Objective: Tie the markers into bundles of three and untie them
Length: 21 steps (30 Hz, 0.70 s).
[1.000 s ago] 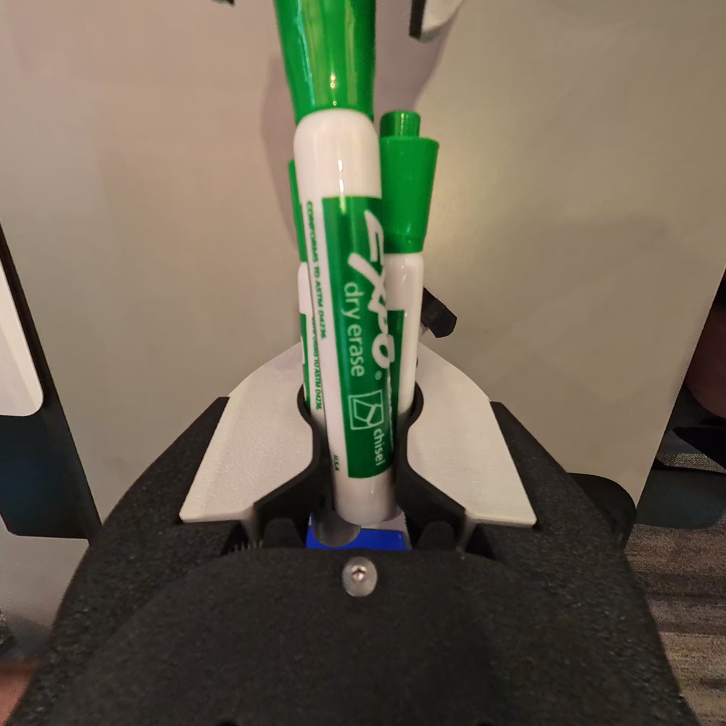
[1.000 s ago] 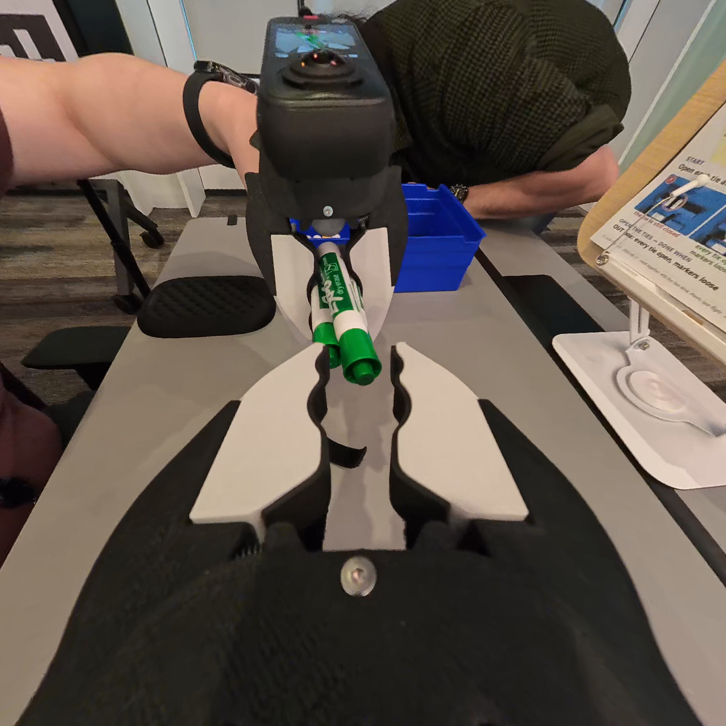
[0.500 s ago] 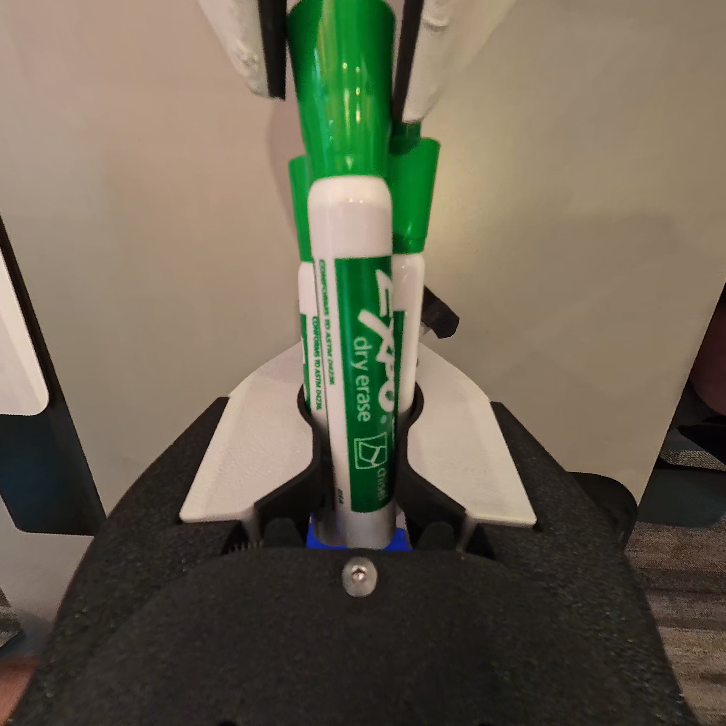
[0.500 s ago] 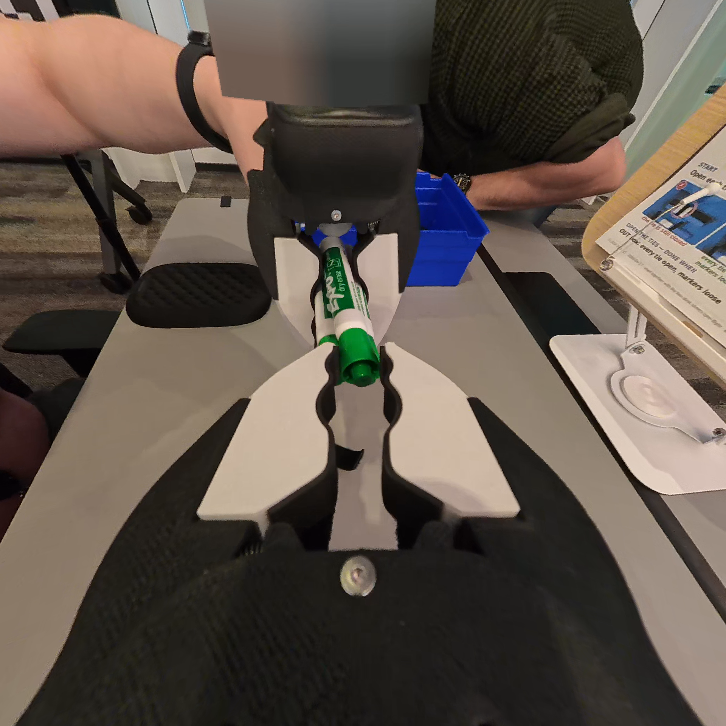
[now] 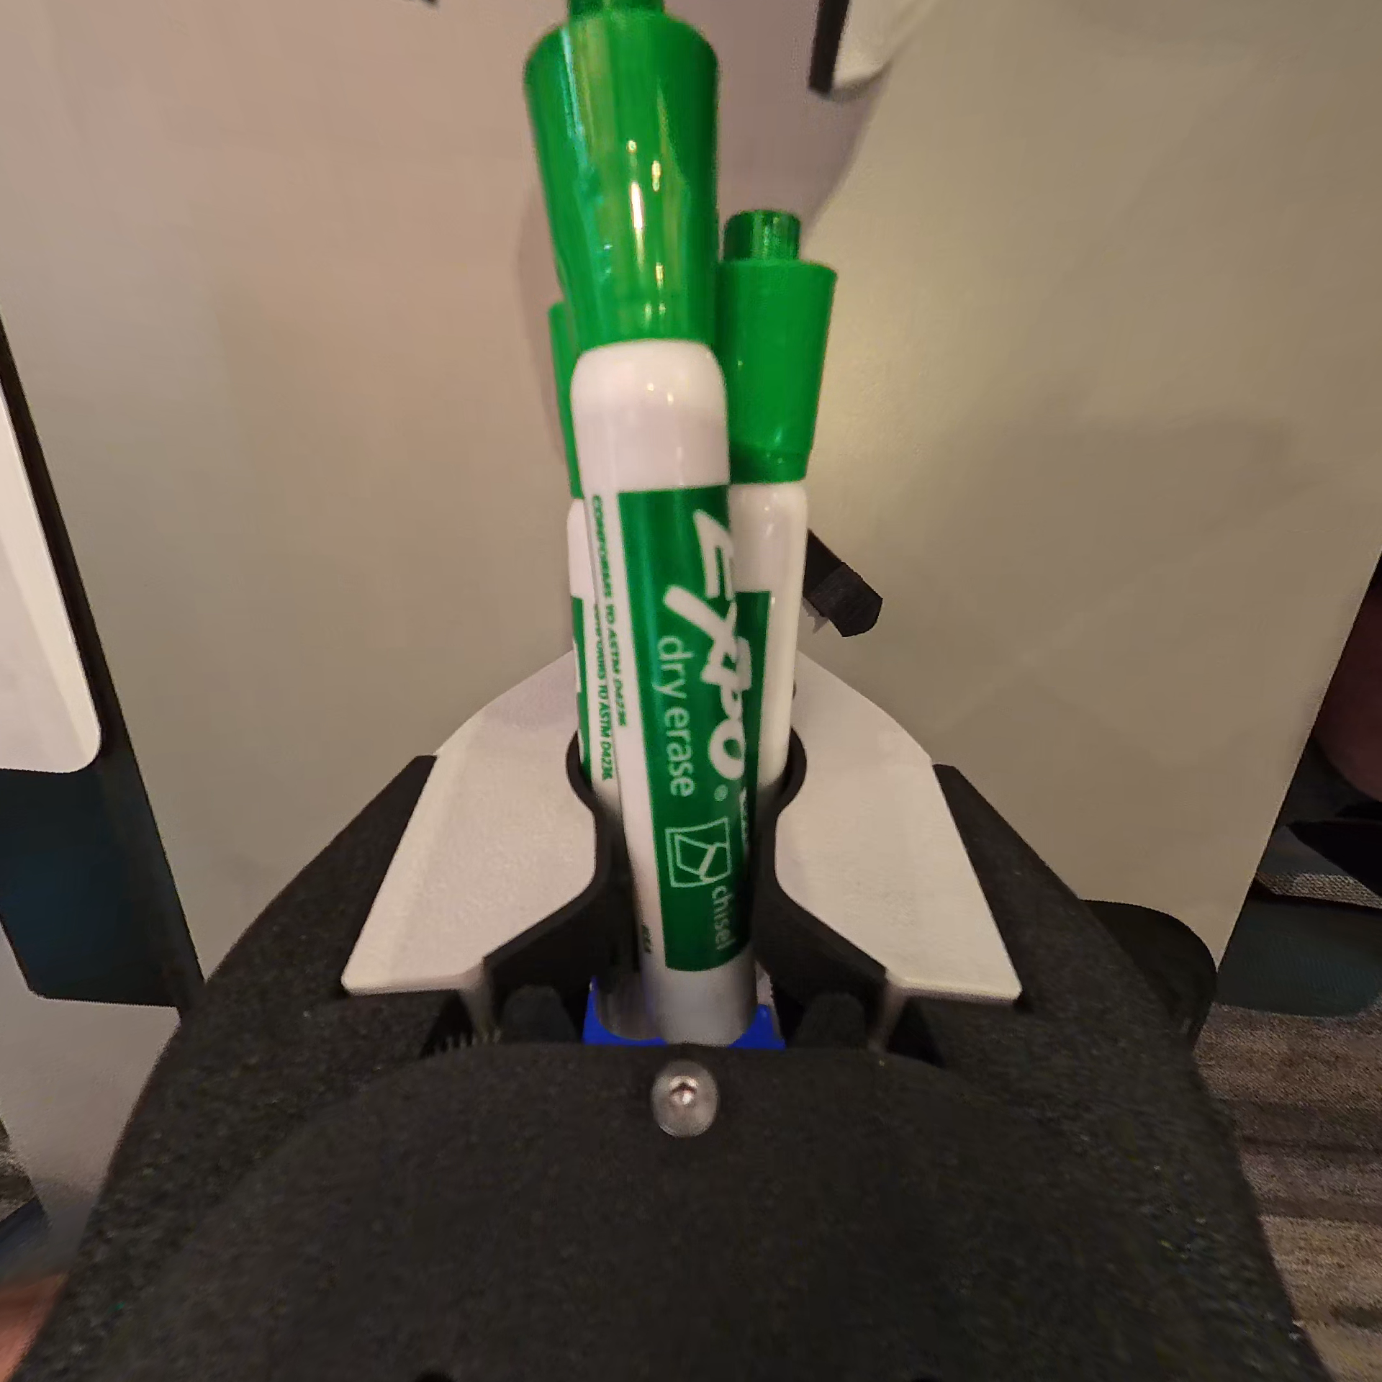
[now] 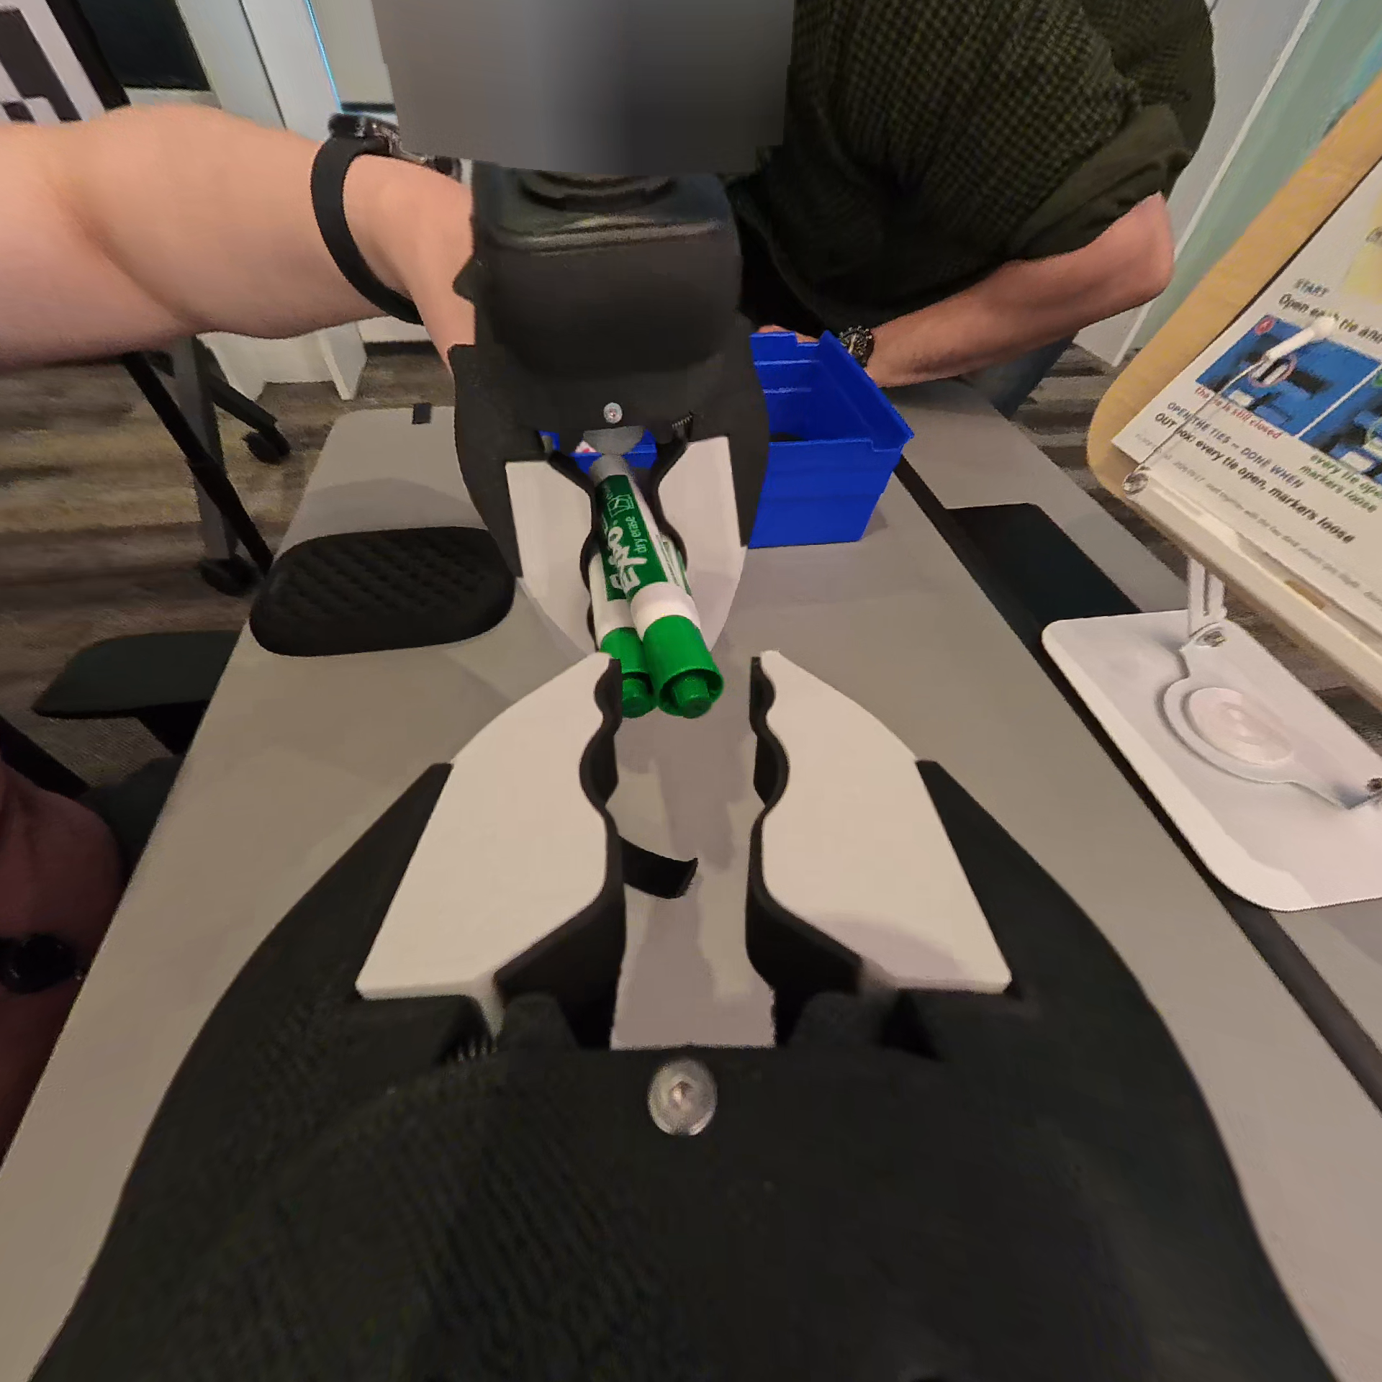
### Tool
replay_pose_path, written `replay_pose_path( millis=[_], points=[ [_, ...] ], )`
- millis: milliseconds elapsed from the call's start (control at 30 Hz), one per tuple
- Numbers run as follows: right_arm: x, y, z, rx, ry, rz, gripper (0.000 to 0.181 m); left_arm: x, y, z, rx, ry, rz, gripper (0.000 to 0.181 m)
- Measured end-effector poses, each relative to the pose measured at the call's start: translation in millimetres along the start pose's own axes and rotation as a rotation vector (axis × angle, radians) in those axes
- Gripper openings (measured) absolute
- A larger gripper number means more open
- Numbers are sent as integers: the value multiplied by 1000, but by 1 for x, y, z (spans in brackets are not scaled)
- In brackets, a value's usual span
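Observation:
My left gripper point(image 5: 684, 695) is shut on a bundle of three green-capped white markers point(image 5: 673, 673), caps pointing away from it. A black strap end point(image 5: 841, 598) shows right of the bundle; I cannot tell whether it wraps the markers. In the right wrist view the left gripper point(image 6: 647, 598) faces me with the markers point(image 6: 643, 583) angled down over the grey table point(image 6: 897, 673). My right gripper point(image 6: 682, 673) is open, its fingertips on either side of the caps without touching. A curved black tie point(image 6: 658, 875) lies on the table between its fingers.
A blue bin point(image 6: 822, 464) stands behind the left gripper. A white stand point(image 6: 1234, 748) with an instruction sheet is on the right. A black chair armrest point(image 6: 374, 591) is at the table's left edge. A person leans on the far end. The gap from one gripper's tips to the other's is roughly 11 centimeters.
The top marker has slid deeper into my left gripper. My right gripper closed in around its cap, then drew back a little and stands wider open. The left gripper stayed put.

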State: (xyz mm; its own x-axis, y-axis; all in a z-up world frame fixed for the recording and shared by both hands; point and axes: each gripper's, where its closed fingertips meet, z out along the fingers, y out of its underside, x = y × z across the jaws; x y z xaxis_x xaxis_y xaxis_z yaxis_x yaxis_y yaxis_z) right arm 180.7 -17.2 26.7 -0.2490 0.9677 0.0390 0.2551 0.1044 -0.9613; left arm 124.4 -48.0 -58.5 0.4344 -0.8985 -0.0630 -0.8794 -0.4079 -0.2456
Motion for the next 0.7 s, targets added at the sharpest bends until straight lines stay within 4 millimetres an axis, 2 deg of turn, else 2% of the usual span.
replay_pose_path(
  millis=[167, 267, 367, 700],
  points=[
    [-4, 6, 8, -5, -55, 48, 33, 0, -2, -1, 4, 0, 3, 42],
    [-3, 6, 9, -5, -52, 52, 21, 1, -2, -1, 0, 2, 10, 42],
    [-3, 6, 8, -7, -47, 34, 21, 1, -2, 0, -5, 3, 9, 42],
    [-5, -2, 6, -68, 83, -90, 21, -3, 0, -1, -5, 8, -5, 42]
  ],
)
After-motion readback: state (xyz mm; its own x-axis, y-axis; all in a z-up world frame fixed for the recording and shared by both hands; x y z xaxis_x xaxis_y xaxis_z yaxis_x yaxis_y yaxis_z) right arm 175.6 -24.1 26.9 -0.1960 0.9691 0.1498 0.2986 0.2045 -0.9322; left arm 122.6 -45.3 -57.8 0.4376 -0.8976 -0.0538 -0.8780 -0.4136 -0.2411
